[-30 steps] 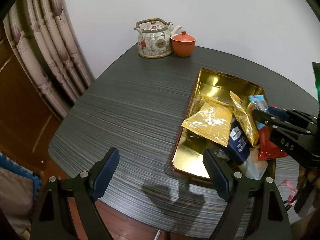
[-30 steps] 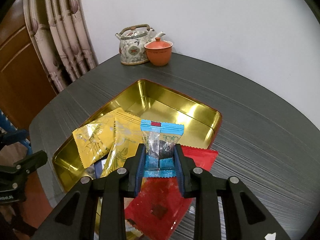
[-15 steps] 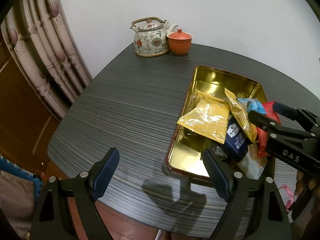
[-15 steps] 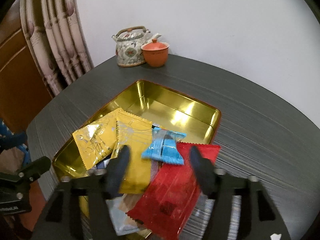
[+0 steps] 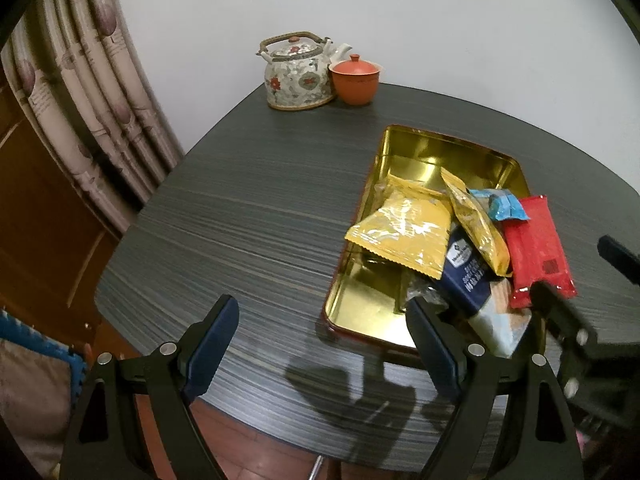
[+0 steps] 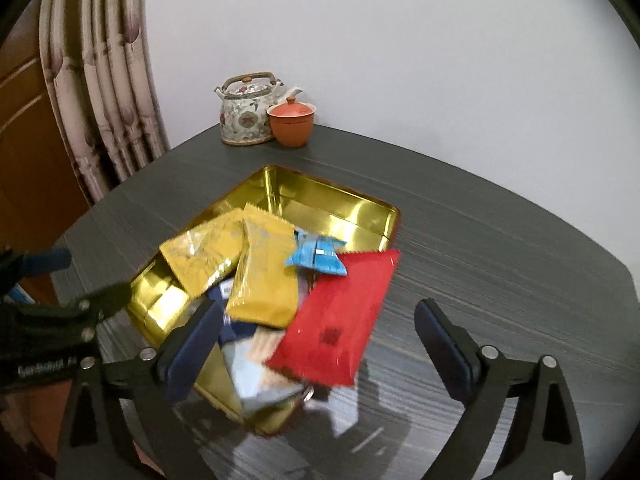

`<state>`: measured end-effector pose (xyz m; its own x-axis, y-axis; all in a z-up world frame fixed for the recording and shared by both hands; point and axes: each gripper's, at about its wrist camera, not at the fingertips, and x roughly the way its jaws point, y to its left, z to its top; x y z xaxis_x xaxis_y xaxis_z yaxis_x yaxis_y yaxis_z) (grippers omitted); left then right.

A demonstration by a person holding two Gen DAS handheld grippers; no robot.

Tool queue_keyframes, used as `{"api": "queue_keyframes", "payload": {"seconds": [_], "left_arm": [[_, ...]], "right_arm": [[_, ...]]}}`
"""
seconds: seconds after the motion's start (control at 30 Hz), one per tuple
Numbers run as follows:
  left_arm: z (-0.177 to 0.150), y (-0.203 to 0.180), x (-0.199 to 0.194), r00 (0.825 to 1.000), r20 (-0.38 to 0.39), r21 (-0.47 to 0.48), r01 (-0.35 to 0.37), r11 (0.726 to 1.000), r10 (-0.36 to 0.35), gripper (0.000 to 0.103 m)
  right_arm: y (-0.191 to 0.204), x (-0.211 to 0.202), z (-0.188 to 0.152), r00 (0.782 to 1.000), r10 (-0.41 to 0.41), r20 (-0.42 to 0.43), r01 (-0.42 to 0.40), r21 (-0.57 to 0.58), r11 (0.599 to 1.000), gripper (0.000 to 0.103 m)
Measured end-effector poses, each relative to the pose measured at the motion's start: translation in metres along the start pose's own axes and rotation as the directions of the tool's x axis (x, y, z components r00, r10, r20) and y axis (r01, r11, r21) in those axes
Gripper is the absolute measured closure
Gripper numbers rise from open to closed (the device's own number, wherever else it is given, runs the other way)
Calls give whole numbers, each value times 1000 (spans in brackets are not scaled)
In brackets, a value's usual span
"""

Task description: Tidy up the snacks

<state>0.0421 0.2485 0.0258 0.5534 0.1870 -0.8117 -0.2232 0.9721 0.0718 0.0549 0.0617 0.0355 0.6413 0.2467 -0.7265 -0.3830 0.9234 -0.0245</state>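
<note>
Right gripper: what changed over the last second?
The right gripper let go of the blue snack packet; its jaws are opening, nothing between them, and it has backed away from the pile. The packet now lies on the red packet and yellow packet in the gold tray. The left gripper stayed open and empty; teapot unmoved.
</note>
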Motion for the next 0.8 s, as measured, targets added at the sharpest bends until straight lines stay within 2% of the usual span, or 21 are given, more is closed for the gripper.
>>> {"api": "queue_keyframes", "payload": {"seconds": [0.4,0.8], "left_arm": [[-8,-14,-1,1000,1,24,10,1000,-10,17],[-8,-16,-3,999,32,37,-40,999,38,17]], "right_arm": [[2,1,-22,998,20,-62,-20,5,1000,6],[6,6,-26,996,31,-86,-31,4,1000,6]]}}
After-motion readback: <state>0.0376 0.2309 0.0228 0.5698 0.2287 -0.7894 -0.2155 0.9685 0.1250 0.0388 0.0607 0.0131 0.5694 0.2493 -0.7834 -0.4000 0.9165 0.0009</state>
